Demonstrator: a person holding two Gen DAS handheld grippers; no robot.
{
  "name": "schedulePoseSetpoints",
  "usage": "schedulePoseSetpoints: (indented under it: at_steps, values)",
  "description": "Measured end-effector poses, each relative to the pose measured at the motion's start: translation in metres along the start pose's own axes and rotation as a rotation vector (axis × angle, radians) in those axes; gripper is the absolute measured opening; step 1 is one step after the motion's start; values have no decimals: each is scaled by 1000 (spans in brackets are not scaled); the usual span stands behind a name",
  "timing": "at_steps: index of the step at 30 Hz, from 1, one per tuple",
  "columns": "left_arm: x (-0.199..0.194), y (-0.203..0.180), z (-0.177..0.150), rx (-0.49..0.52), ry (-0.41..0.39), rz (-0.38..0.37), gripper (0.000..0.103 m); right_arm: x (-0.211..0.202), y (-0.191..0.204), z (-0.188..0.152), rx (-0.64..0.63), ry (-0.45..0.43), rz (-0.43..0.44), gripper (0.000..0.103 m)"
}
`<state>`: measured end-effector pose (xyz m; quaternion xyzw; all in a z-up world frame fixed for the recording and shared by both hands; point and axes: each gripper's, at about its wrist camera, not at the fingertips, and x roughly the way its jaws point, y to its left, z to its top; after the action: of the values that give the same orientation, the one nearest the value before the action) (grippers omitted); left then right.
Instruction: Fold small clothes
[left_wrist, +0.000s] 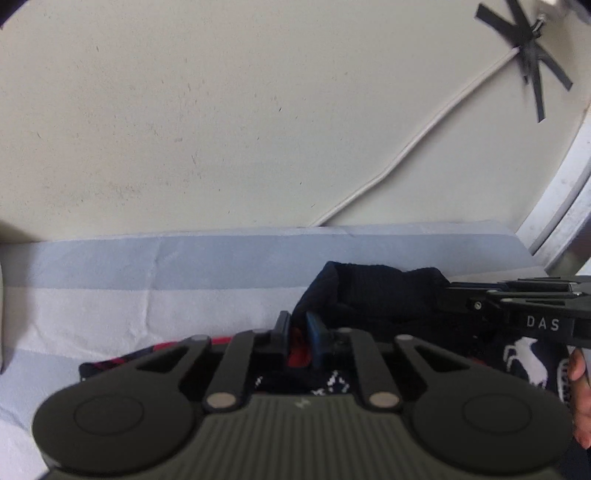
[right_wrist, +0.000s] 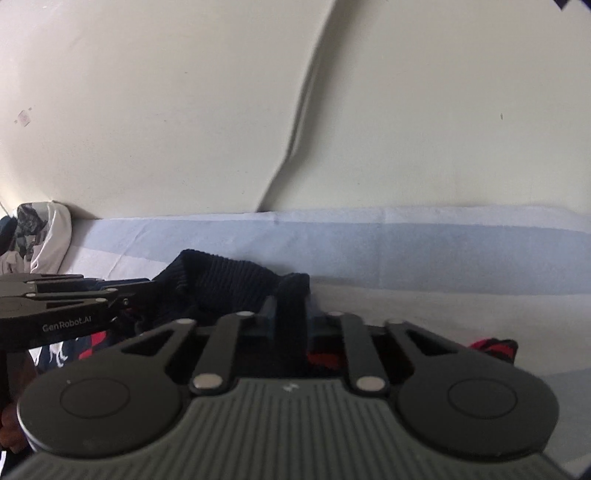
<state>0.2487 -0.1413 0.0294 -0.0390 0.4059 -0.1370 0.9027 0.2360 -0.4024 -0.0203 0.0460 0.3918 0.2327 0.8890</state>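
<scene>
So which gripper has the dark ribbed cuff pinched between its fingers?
The right gripper: the ribbed cuff runs between its fingers. The left gripper clamps red fabric instead.

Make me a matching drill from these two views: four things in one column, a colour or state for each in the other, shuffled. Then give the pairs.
Things:
1. left claw
2. sheet
3. cable
4. tape

Colour or state:
A. white, running slantwise down the wall
B. pale blue and white bands
C. black strips crossed like a star
D. shut on the dark sweater

Pairs: 1-D, 2-B, 3-A, 4-C
</scene>
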Motion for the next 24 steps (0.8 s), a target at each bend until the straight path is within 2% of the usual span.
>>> schedulePoseSetpoints:
  at_steps: [3,6,11,15,17,18,19,20,22,24]
  values:
    - [-55,-8,-12,11,-84,-52,10,-47,18,-7,-37,-90,5,12]
    - [-121,-15,-40,31,-172,-107,10,-110,35,-25,-71,-202,17,12]
    - [-204,-18,-121,80,-250,-170,11,-215,62,-100,-112,-349,64,12]
    - [-233,-10,-190,68,-224,-217,12,-259,78,-184,-117,-374,74,12]
    - [-240,-7,-217,73,-173,-218,15,-261,84,-225,-109,-355,49,13]
    - [-240,-5,-228,80,-142,-214,21,-256,89,-240,-108,-333,24,16]
    - [-238,-5,-238,87,-112,-212,26,-246,92,-252,-103,-301,-7,17]
    - [-235,-3,-246,89,-72,-213,34,-236,92,-264,-93,-262,-24,27]
    - [-236,3,-256,84,-20,-235,38,-224,87,-278,-58,-206,-54,38]
    - [-250,14,-257,93,-36,-245,43,-234,81,-286,-15,-236,-56,38]
